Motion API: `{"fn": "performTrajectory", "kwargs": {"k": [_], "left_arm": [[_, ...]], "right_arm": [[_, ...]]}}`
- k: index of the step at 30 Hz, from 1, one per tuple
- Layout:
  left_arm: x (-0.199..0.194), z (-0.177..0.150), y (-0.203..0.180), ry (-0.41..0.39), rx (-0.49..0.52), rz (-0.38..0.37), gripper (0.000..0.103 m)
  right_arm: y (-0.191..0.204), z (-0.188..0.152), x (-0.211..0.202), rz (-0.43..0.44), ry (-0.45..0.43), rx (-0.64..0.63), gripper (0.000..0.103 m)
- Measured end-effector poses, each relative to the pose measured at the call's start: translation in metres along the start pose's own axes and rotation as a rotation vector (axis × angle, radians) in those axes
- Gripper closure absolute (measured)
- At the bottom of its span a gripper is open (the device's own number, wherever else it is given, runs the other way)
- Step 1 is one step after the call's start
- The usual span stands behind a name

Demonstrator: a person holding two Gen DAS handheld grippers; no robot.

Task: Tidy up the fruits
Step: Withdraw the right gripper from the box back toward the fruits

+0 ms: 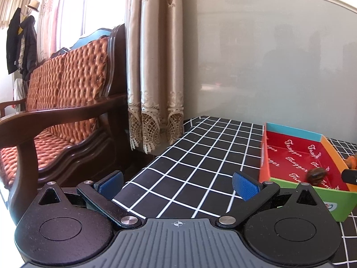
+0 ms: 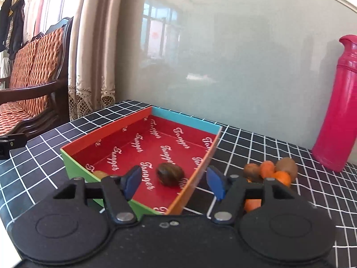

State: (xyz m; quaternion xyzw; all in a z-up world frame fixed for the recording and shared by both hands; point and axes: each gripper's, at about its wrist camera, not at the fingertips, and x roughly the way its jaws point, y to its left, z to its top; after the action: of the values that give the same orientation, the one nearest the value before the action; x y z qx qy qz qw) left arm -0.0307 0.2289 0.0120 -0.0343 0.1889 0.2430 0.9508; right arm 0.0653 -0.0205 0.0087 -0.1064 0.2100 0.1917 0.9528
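Note:
A shallow cardboard box (image 2: pixel 185 117) with a red printed floor lies on the black checked tablecloth. On its floor rests a dark brown fruit (image 2: pixel 170 174), blurred in the left wrist view (image 1: pixel 316 174). My right gripper (image 2: pixel 174 179) is open and straddles the box's near right wall; its pads stand apart from the fruit. A second small fruit (image 2: pixel 100 174) peeks out at the near left corner. Right of the box, kiwis (image 2: pixel 286 167) and orange fruits (image 2: pixel 267 168) form a small pile. My left gripper (image 1: pixel 178 185) hangs open and empty over the cloth, left of the box (image 1: pixel 294 131).
A tall pink bottle (image 2: pixel 337 111) stands at the back right by the glossy wall panel. A wooden sofa with orange cushions (image 1: pixel 67 89) and a beige curtain (image 1: pixel 154 67) lie beyond the table's left edge (image 1: pixel 142 169).

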Motion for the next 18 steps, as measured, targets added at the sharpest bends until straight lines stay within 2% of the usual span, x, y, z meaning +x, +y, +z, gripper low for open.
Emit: {"fn": "performTrajectory", "kwargs": {"k": [9, 18], "left_arm": [[-0.004, 0.005, -0.024, -0.012, 0.008, -0.05, 0.0], [-0.011, 0.008, -0.068, -0.013, 0.029, -0.153, 0.0]], "right_arm": [[-0.031, -0.005, -0.01, -0.059, 0.005, 0.021, 0.036], [-0.098, -0.017, -0.032, -0.186, 0.001, 0.138, 0.033]]}}
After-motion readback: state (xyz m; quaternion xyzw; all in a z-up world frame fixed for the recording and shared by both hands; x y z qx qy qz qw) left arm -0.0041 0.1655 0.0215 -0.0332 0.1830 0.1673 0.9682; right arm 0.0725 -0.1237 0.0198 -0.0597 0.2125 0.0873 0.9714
